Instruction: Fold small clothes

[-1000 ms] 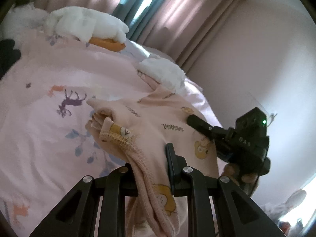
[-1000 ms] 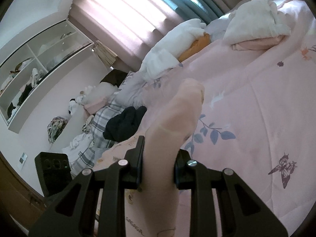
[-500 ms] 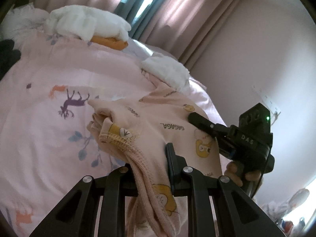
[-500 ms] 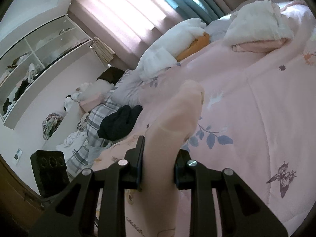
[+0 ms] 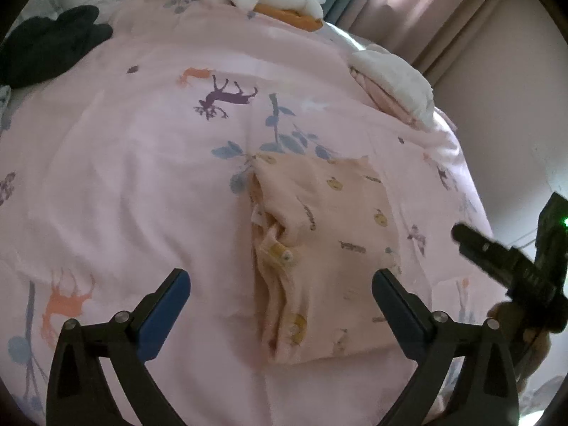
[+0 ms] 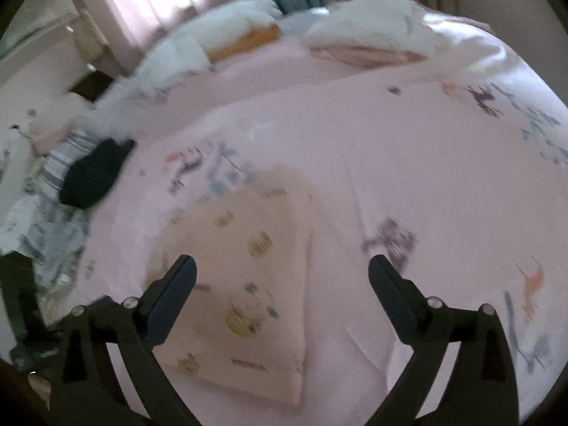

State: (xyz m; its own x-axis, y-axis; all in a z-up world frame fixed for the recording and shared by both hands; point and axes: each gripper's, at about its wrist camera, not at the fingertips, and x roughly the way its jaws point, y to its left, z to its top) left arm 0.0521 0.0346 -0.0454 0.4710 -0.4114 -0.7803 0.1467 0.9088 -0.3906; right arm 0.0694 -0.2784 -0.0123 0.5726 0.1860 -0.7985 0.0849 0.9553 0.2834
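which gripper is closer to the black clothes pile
Left. The black clothes lie at the bed's far left, on the left gripper's side. The right gripper hangs past the folded peach garment, farther off.

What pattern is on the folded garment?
Peach-pink folded garment with small yellow bear prints and lettering; clearest in the left wrist view.

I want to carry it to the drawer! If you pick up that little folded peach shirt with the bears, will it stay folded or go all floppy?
Probably floppy: the peach shirt is thin knit, with loose layers bunched along one edge. Gripped at one spot, it would likely droop and unfold. It looks light, and would probably slide easily on the smooth bedspread.
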